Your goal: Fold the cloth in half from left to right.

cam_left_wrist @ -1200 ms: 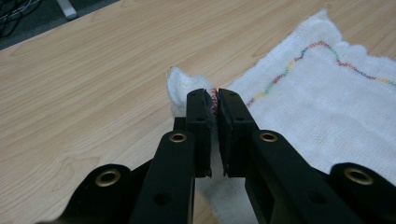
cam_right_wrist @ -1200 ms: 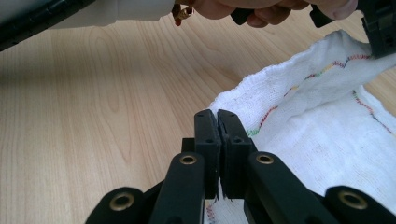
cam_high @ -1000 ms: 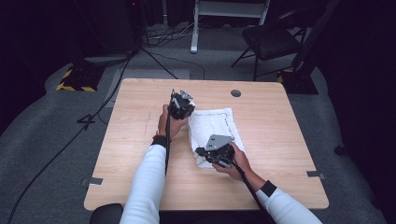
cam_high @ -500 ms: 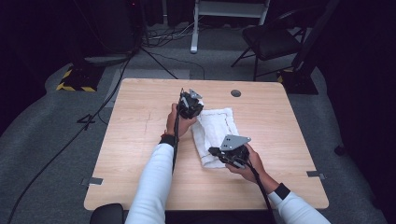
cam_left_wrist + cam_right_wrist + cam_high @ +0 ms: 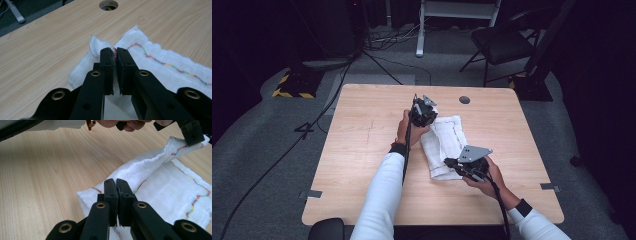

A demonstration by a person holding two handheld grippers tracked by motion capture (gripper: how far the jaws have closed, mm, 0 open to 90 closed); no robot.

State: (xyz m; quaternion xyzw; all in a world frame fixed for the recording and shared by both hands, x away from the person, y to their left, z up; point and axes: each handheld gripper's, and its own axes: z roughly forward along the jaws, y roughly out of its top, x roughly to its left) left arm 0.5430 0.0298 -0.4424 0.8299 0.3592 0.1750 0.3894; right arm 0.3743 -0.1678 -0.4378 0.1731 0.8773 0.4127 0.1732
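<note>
I've got the left gripper at the far left corner of the white cloth, near the middle of the wooden table. In the left gripper view the jaws are pinched nearly together w/ a fold of cloth caught between the pads, a bit of the red stitching showing in the slit. That corner is puckered up off the tabletop, so the edge is lifted there. The round cable hole sits further back on the table, well apart from the cloth.

Right gripper is at the near edge of the cloth, approx opposite corner on the same left-hand side. In the right gripper view its jaws are closed tight on the hem of the cloth; the fabric disappears btwn the pads and frays out below them. Same view shows the left gripper further off, holding its corner raised, w/ the cloth's edge running as a raised ridge from my right jaws up to it. Rest of the cloth lies flat on the table, to the right of that ridge, multicolour zigzag stitching along its border.

The cloth looks folded, rectangular, angled slightly on the table. A black chair and a striped floor block sit beyond the table.
</note>
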